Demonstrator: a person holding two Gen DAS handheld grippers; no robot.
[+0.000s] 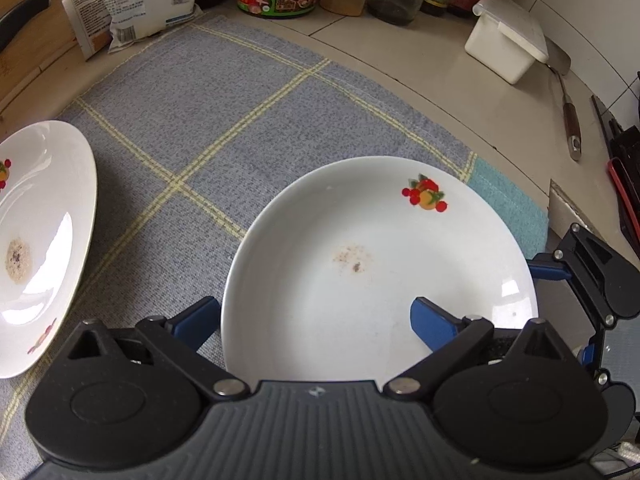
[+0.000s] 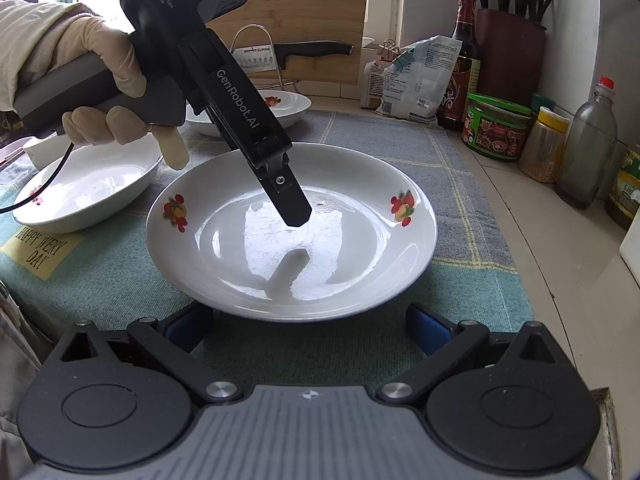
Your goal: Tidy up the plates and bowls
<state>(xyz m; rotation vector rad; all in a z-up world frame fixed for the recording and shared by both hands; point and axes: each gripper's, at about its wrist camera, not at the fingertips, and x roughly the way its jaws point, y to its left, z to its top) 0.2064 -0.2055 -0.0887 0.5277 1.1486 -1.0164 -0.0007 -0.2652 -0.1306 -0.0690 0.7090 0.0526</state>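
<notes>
A white plate with fruit prints (image 1: pixel 380 248) (image 2: pixel 292 236) lies on the checked blue cloth (image 1: pixel 208 120); a brown smear marks its middle. My left gripper (image 1: pixel 316 324) points steeply down at it and is open. Its left finger is outside the rim and its right finger over the plate's inside, and neither pad presses on the rim. In the right wrist view a gloved hand (image 2: pixel 100 80) holds the left gripper (image 2: pixel 296 216) above the plate's centre. My right gripper (image 2: pixel 308 330) is open, with the plate's near rim just ahead of its tips. It also shows beside the plate as the right gripper (image 1: pixel 566 312).
A second soiled plate (image 1: pixel 40 240) (image 2: pixel 88 188) lies to the left and a third plate (image 2: pixel 288 108) behind. Jars and bottles (image 2: pixel 496 132) line the counter's back. A white box (image 1: pixel 506 36), a spatula (image 1: pixel 570 120), a cutting board with a knife (image 2: pixel 316 48) and bags (image 1: pixel 136 0) stand around.
</notes>
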